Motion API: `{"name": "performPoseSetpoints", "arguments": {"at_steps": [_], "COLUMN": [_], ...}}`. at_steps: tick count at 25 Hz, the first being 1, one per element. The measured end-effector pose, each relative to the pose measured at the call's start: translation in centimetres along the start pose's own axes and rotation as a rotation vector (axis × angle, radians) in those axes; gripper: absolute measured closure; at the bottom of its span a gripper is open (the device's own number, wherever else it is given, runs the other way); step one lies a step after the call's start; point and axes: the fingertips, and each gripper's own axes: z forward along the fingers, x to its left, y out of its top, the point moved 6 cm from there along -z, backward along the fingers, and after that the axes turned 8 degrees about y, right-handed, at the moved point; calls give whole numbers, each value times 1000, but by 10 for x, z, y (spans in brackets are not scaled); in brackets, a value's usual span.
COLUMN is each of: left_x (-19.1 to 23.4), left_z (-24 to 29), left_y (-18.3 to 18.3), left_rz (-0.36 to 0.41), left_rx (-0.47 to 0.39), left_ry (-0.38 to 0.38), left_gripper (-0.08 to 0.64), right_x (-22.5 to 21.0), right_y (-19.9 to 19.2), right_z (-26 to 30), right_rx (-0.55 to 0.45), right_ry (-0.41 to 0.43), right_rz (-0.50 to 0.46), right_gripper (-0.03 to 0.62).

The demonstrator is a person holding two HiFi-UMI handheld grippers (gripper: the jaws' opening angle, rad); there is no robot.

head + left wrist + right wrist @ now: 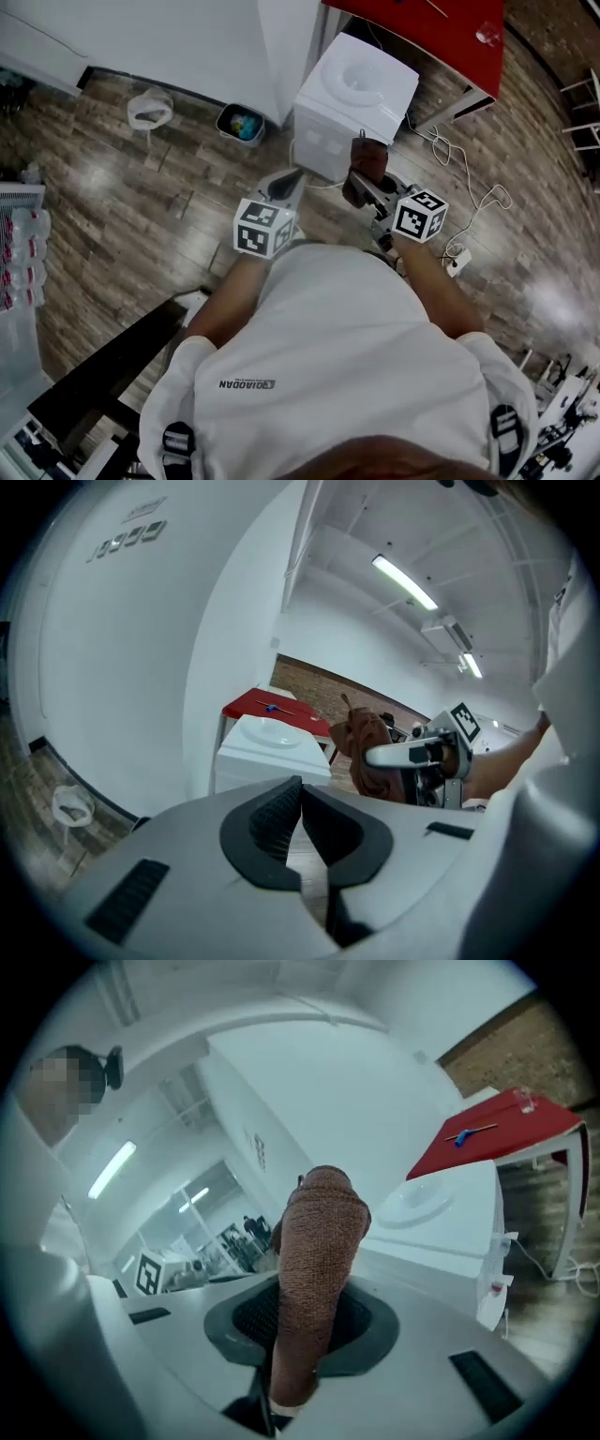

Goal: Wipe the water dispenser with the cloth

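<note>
Wood floor [141, 197]; QIAODAN shirt [347, 347]; right gripper [309, 1333] clamps cloth [319, 1232].

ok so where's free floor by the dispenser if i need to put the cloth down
Bare floor lies left of the water dispenser, between the small bin and the bottle pack. The dispenser's top is bare too. Its right side is crowded: cables trail across the floor below the red table.

Operator attire and hand-held rig
White short-sleeved T-shirt [347, 356], small dark logo print, dark shoulder straps [178, 441]; left gripper [300, 785], right gripper [314, 1288] — pale grey shells, black ribbed pads [267, 822], black-and-white marker cubes [420, 216].
</note>
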Motion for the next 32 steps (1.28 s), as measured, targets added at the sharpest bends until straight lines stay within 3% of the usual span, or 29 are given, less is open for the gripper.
{"name": "performPoseSetpoints", "arguments": {"at_steps": [6, 14, 21, 26, 32], "left_x": [-53, -115, -171, -183, -176], "left_z": [4, -8, -37, -58, -67], "left_y": [8, 10, -4, -18, -20], "left_rz": [-11, -57, 10, 39, 63], "left_rx": [-17, -44, -24, -7, -6], "left_ry": [-23, 13, 42, 63, 20], "left_gripper": [559, 560, 560, 560, 560], "right_x": [14, 33, 37, 44, 64], "right_y": [18, 8, -23, -42, -60], "right_z": [-60, -144, -196, -207, -213], "right_rx": [-199, -180, -157, -163, -121], "right_ry": [119, 148, 90, 85, -49], "right_rz": [163, 70, 22, 42, -36], "right_gripper": [520, 520, 520, 520, 520]}}
